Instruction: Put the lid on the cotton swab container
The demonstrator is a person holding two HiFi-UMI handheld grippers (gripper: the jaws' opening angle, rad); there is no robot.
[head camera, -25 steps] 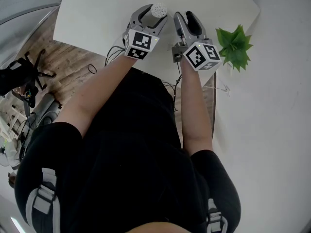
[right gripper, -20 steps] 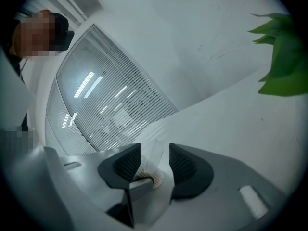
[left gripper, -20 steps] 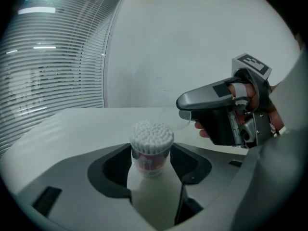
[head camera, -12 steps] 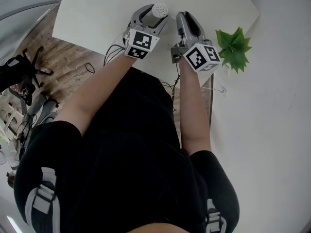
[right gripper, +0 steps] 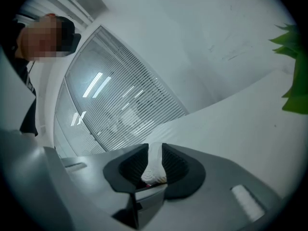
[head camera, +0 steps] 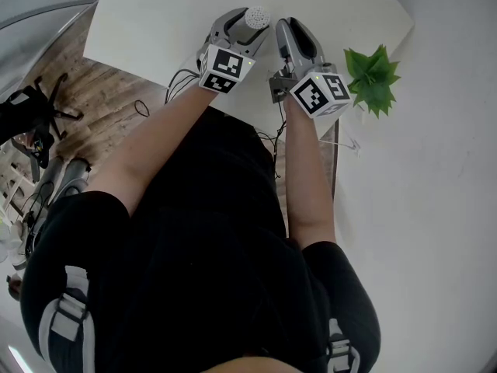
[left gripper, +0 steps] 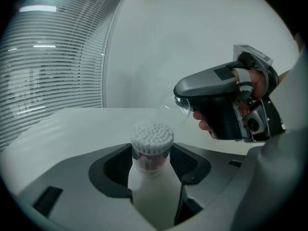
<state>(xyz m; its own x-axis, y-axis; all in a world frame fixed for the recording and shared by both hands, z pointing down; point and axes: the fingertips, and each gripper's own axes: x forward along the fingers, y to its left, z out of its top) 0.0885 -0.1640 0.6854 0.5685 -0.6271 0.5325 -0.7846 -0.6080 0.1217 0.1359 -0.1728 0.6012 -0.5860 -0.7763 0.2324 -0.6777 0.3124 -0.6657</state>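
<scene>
Probably an office: blinds (left gripper: pixel 48 81) behind glass, swivel chair (head camera: pixel 31 115), white table (head camera: pixel 155 22).

Wide white table (head camera: pixel 155 22), smooth flat top, small green plant (head camera: pixel 373 74) with pointy leaves at the table's right side, hard to tell if it sits on the top or just past the edge

Plain black short-sleeved top (head camera: pixel 210 231), grey-and-white straps (head camera: pixel 71 317) at both shoulders

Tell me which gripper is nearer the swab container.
Left. The left gripper grips the cotton swab container; the right gripper, jaws closing on the clear lid, is beside it.
</scene>
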